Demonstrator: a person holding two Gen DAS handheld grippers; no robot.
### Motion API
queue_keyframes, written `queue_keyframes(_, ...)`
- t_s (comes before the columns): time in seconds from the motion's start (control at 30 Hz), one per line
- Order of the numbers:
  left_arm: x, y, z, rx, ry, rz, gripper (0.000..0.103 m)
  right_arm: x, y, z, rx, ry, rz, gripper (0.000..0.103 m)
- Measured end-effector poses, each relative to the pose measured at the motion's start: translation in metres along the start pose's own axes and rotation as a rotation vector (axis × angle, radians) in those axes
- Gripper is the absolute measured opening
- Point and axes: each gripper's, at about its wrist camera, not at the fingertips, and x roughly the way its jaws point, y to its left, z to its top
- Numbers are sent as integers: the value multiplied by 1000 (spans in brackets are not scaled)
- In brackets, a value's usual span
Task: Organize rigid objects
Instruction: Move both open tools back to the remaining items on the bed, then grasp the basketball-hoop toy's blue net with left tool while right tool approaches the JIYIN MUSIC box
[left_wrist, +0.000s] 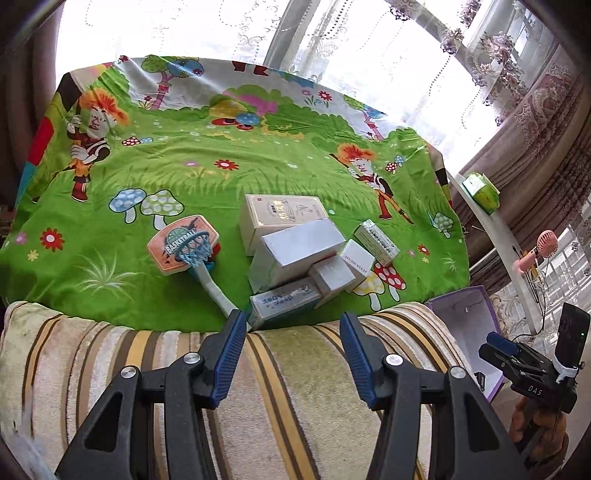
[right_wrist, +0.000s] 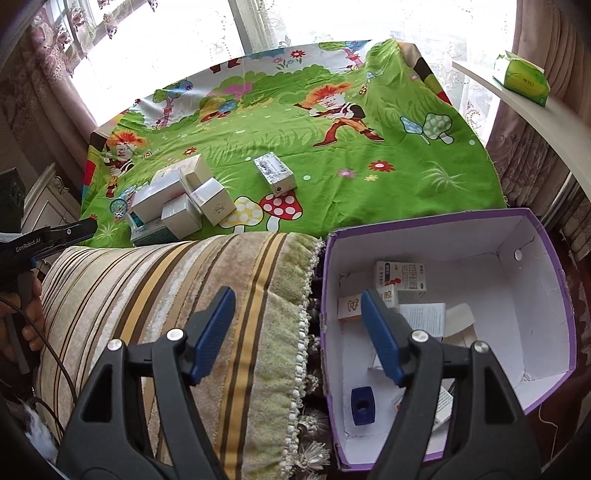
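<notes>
Purple card forms the walls of the storage box (right_wrist: 554, 295), over whose near left part the right gripper (right_wrist: 299, 325) is held with jaws apart and nothing between them. Several small cartons (right_wrist: 400, 275) and a dark blue block (right_wrist: 362, 406) are seen inside it. Beyond the left gripper (left_wrist: 293, 328), likewise parted and empty above a striped cushion (left_wrist: 295, 387), a cluster of white boxes (left_wrist: 295, 247) is piled on the green cartoon cloth (left_wrist: 184, 184), a toy basketball hoop (left_wrist: 184, 245) just left of them.
</notes>
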Motion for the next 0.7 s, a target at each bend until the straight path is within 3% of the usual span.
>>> queue_keyframes(0.3,7,35,16,67,17,132,54,18,42,21,-67,9,57,79)
queue_keyframes(0.7,49,28,46,256,121,265,54,58,92,44,-179,80,95,81)
